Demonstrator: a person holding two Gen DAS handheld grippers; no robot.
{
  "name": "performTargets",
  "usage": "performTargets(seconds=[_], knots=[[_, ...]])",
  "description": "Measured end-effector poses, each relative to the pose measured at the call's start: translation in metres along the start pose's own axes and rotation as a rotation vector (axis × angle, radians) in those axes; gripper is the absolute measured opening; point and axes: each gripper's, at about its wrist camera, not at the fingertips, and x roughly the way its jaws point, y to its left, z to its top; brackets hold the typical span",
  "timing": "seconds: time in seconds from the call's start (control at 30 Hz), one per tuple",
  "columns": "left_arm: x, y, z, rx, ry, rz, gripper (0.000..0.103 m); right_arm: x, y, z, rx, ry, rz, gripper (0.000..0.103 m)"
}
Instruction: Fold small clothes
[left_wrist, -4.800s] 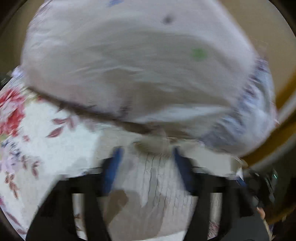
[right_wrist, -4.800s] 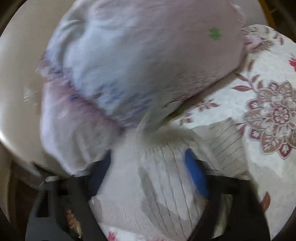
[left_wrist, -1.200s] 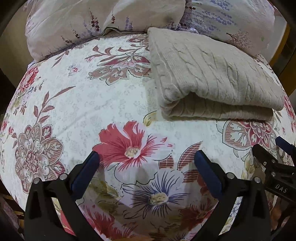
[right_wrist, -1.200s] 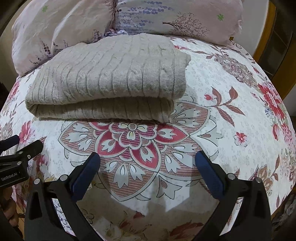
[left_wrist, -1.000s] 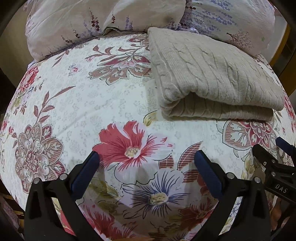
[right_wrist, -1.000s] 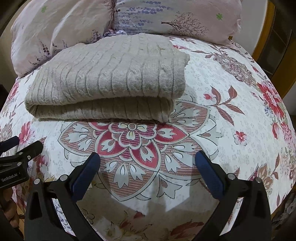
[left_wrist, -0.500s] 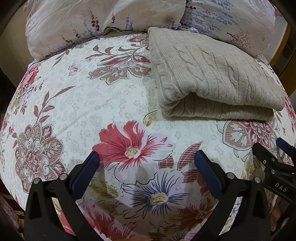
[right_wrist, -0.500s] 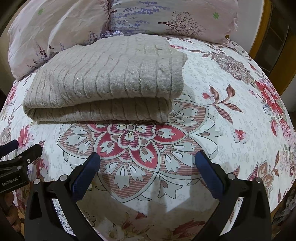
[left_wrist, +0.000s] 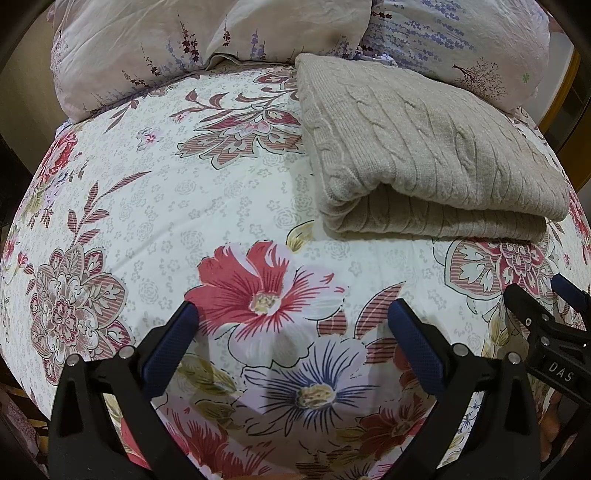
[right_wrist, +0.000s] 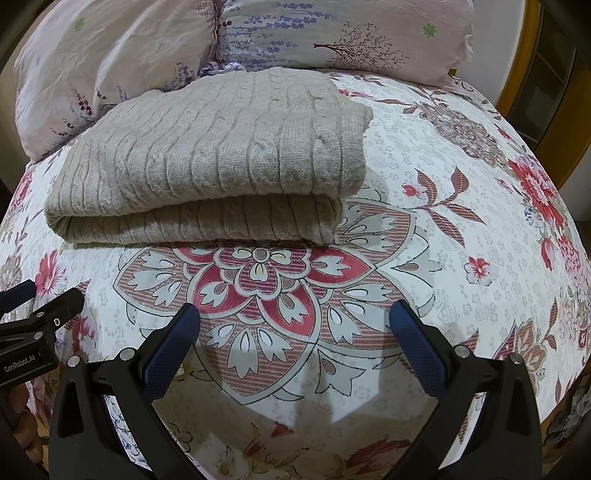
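Note:
A beige cable-knit sweater (left_wrist: 417, 158) lies folded in a neat rectangle on the floral bedsheet (left_wrist: 184, 206), just below the pillows; it also shows in the right wrist view (right_wrist: 221, 158). My left gripper (left_wrist: 293, 328) is open and empty, hovering over the sheet in front of and left of the sweater. My right gripper (right_wrist: 295, 325) is open and empty, over the sheet in front of the sweater. The right gripper also shows at the right edge of the left wrist view (left_wrist: 554, 332), and the left gripper at the left edge of the right wrist view (right_wrist: 33, 325).
Two pale floral pillows (left_wrist: 207, 40) (right_wrist: 332, 33) lie behind the sweater at the head of the bed. A wooden frame (right_wrist: 535, 74) stands at the far right. The bed edge runs under both grippers.
Nearly five seconds ago both grippers were close to the sweater with cloth between the fingers. Over the last second they stay back, open and empty; only the right view shifts slightly.

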Motion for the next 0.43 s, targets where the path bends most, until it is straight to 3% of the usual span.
performTargets(seconds=[0.43], knots=[[-0.0008,0.0011,0.0005,-0.001,-0.012,0.000,0.101,0.0000,0.0001,0.0002,0.000,-0.002,0.000,0.102]])
